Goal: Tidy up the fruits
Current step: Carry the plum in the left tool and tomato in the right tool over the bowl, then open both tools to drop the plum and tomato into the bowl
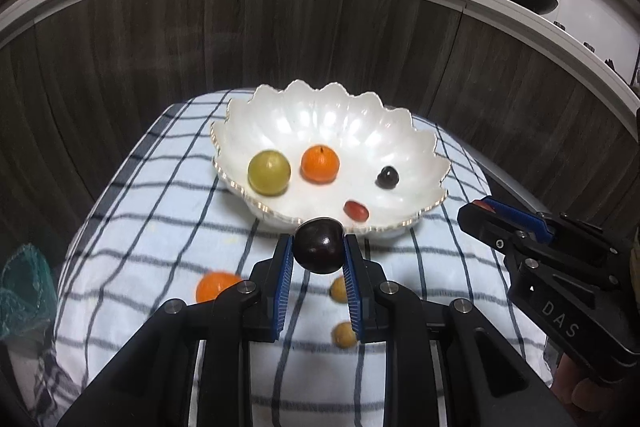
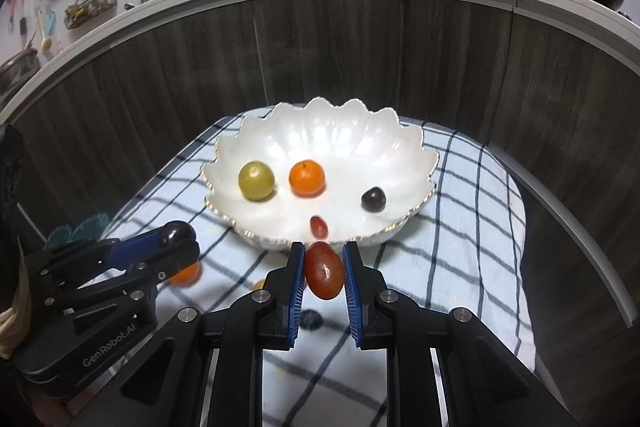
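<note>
Above the cloth (image 1: pixel 168 227), near the bowl (image 1: pixel 320 111):
Left gripper (image 1: pixel 319 247): clenched on a plum (image 1: pixel 319 245); reads "GenRobot.AI".
Right gripper (image 2: pixel 324 269): clenched on a red grape (image 2: pixel 325 269); reads "DAS".
Bowl: green fruit (image 1: pixel 269 173), orange (image 1: pixel 320 163), dark grape (image 1: pixel 387 177), red one (image 1: pixel 356 211).

Two wrist fisheyes, side by side, both looking forward and down at the same bowl
Each looks along its own jaws, close over the near edge of the checked cloth (image 1: pixel 168 235), toward the scalloped bowl (image 1: pixel 304 115) and the dark cabinet fronts behind; the left view catches the right gripper (image 1: pixel 478 207) at its right edge, the right view the left gripper (image 2: pixel 178 233) at its left edge
</note>
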Demonstrator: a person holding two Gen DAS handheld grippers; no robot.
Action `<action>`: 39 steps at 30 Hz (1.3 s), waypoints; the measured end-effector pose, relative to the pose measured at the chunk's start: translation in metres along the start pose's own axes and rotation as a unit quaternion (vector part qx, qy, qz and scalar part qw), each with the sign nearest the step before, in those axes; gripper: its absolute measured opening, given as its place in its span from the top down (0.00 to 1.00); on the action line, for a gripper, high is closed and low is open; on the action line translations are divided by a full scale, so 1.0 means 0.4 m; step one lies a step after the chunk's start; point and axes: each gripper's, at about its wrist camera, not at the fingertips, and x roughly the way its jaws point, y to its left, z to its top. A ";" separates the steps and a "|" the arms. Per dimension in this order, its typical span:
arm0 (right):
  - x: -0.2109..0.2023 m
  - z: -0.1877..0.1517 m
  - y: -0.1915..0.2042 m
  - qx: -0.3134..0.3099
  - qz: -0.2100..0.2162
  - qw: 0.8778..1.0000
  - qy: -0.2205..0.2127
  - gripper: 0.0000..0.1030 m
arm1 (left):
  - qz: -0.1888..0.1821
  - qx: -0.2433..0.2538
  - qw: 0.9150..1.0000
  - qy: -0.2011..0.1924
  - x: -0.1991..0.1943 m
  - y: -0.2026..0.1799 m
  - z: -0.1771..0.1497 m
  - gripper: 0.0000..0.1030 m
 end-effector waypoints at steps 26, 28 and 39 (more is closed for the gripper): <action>0.146 0.123 -0.035 0.033 -0.052 0.998 0.007 0.80 | -0.050 0.068 0.996 0.020 0.153 0.038 0.164 0.76; 0.157 0.124 -0.036 0.035 -0.055 0.998 0.010 0.80 | -0.051 0.070 0.996 0.029 0.170 0.038 0.167 0.76; 0.217 0.108 -0.047 0.048 -0.066 0.996 0.046 0.80 | -0.051 0.061 0.995 0.056 0.216 0.051 0.158 0.75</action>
